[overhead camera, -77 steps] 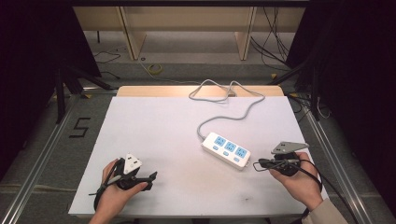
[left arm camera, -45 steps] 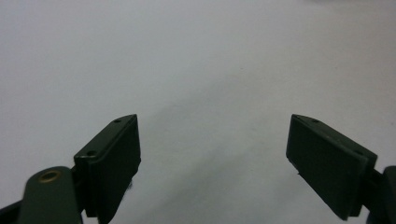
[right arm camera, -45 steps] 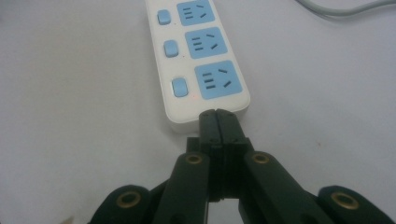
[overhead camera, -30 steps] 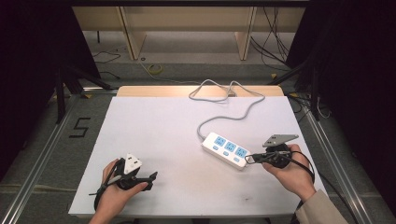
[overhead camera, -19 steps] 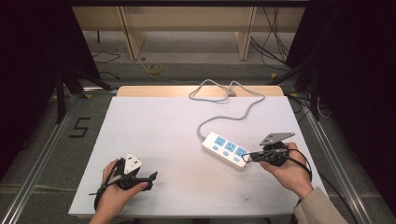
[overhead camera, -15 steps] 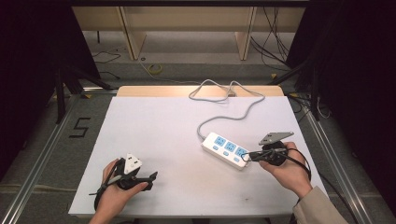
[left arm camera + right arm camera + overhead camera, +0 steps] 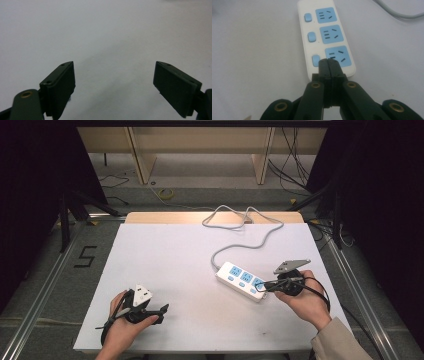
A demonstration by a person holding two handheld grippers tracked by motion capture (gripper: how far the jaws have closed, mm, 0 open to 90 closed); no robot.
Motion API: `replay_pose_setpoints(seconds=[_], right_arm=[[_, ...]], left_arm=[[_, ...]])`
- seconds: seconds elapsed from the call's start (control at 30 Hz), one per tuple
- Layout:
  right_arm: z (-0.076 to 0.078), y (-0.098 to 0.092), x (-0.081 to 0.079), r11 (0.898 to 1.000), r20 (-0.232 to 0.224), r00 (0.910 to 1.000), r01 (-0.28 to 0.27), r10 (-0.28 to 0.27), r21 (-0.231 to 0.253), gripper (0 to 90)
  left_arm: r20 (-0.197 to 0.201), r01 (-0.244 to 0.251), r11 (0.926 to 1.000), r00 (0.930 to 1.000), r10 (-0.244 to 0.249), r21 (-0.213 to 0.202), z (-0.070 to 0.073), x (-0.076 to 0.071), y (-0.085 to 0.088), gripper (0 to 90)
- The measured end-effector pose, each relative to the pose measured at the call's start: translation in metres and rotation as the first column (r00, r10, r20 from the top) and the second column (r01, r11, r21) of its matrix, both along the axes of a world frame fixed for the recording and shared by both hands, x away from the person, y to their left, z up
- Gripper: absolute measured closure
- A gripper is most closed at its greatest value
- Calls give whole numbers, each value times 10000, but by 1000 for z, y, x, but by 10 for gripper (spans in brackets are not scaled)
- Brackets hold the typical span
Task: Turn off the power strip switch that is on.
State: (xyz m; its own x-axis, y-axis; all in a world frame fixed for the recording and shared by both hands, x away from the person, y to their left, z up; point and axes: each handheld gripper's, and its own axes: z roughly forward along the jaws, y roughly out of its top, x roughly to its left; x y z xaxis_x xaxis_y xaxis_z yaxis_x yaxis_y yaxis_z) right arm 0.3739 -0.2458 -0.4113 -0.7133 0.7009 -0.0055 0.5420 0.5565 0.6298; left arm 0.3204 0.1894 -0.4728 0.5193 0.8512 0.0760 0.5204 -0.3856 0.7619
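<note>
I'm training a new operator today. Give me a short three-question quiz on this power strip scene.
1. True or false: the left gripper has its jaws closed.
2. How many blue sockets does the power strip have?
3. The right gripper has its tips over which end of the strip: A) the cable end, B) the end away from the cable?

Key: 1 false, they stand open. 2 three. 3 B.

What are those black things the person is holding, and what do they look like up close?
They are two hand-held grippers. The left gripper has two flat, dark rectangular jaws with small screw holes, on arms with brass-coloured pivots. The right gripper has the same black jaws and brass pivots, and a grey three-cornered plate on top. Thin black cables trail from both. A beige sleeve covers the right forearm.
</note>
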Motion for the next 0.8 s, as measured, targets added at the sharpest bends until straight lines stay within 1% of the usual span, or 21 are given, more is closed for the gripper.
replay_pose_setpoints(seconds=[0.8], right_arm=[[2, 8, 5, 9998, -161, 9998, -150, 148, -117, 900]], left_arm=[[-11, 14, 10000, 10000, -14, 32, 0, 0, 0, 175]])
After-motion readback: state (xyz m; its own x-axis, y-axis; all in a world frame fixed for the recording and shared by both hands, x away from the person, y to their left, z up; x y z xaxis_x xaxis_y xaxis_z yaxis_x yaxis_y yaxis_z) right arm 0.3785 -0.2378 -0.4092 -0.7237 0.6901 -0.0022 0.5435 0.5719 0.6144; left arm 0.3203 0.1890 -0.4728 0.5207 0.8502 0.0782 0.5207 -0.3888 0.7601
